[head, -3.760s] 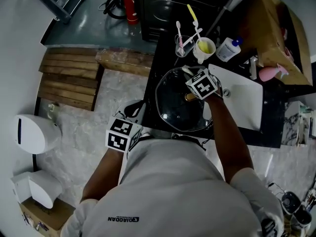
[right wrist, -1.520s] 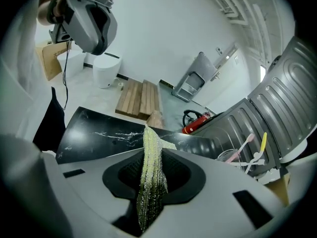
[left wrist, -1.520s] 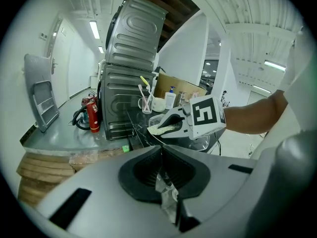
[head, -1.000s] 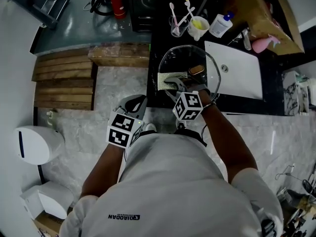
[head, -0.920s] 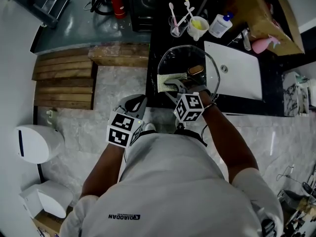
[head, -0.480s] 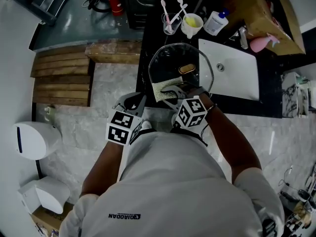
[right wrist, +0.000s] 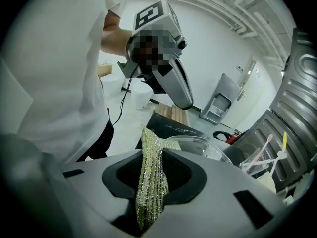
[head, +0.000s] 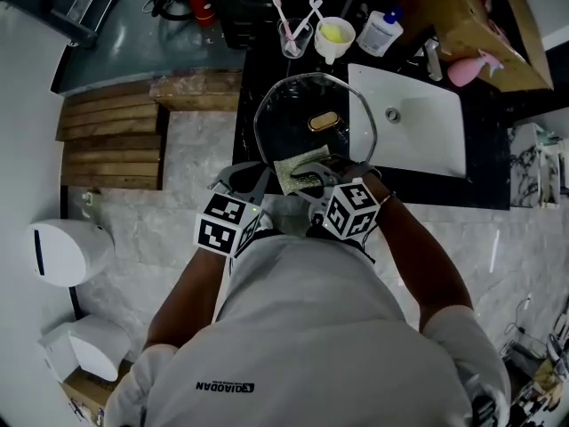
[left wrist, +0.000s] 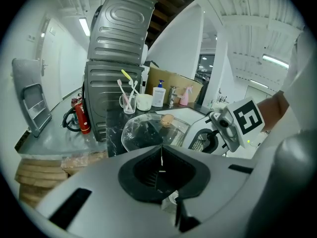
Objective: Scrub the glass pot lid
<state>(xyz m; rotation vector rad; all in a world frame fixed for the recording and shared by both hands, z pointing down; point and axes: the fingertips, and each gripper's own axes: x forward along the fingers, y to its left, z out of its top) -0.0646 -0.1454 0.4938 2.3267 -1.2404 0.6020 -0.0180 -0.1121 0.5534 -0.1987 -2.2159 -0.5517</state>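
Note:
The glass pot lid (head: pixel 284 123) lies flat on the black counter (head: pixel 244 87), its tan knob (head: pixel 323 120) pointing up. My right gripper (head: pixel 311 178) is shut on a yellow-green scouring cloth (head: pixel 298 169) and holds it at the lid's near rim. In the right gripper view the cloth (right wrist: pixel 151 177) stands pinched between the jaws, with the lid (right wrist: pixel 203 145) just ahead. My left gripper (head: pixel 242 178) hangs at the counter's near edge, left of the lid and apart from it. In the left gripper view its jaws (left wrist: pixel 161 160) are shut on nothing, and the lid (left wrist: pixel 143 133) lies beyond them.
A white sink (head: pixel 409 127) sits right of the lid. Behind the lid stand a glass of toothbrushes (head: pixel 291 34), a cream mug (head: pixel 333 36) and a white bottle (head: pixel 378 32). A pink spray bottle (head: pixel 471 65) is at far right. A wooden pallet (head: pixel 111 140) lies on the floor at left.
My right gripper has drawn the cloth from the lid's middle by the knob back to its near rim. The left gripper has stayed at the counter's edge.

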